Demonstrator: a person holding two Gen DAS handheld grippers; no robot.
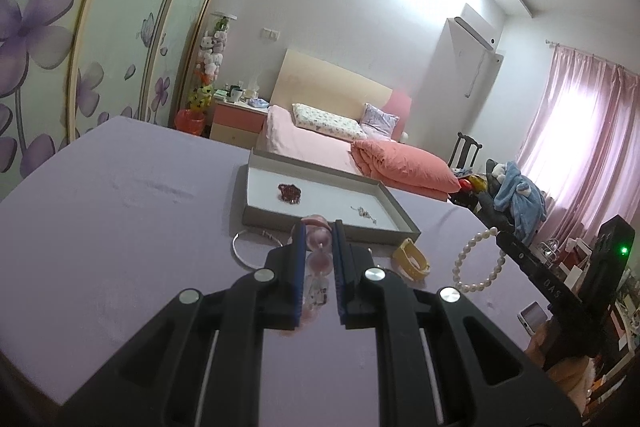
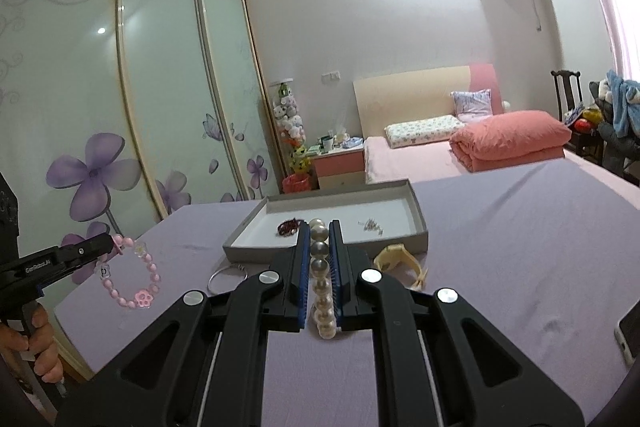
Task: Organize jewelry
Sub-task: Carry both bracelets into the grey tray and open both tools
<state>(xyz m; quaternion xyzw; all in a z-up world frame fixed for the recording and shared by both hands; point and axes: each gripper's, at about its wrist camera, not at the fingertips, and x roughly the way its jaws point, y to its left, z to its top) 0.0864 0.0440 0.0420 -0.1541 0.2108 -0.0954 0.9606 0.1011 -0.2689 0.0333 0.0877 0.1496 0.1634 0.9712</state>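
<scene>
My left gripper (image 1: 317, 227) is shut on a pink bead bracelet (image 1: 318, 259) and holds it above the purple table; the bracelet hangs from that gripper (image 2: 116, 245) in the right wrist view (image 2: 132, 281). My right gripper (image 2: 319, 225) is shut on a white pearl bracelet (image 2: 322, 283), which also shows hanging in the left wrist view (image 1: 478, 261). A grey tray (image 1: 400, 205) ahead holds a dark red bead piece (image 1: 289, 192) and a small silver piece (image 1: 365, 214). A silver bangle (image 1: 250, 249) and a yellow band (image 1: 412, 259) lie on the table in front of the tray.
The purple table (image 1: 120, 227) ends at the left edge near flowered wardrobe doors (image 2: 120, 107). A pink bed (image 2: 480, 147) stands behind. A phone (image 1: 532, 317) lies at the table's right edge. A chair with clothes (image 1: 516, 199) stands by the pink curtain.
</scene>
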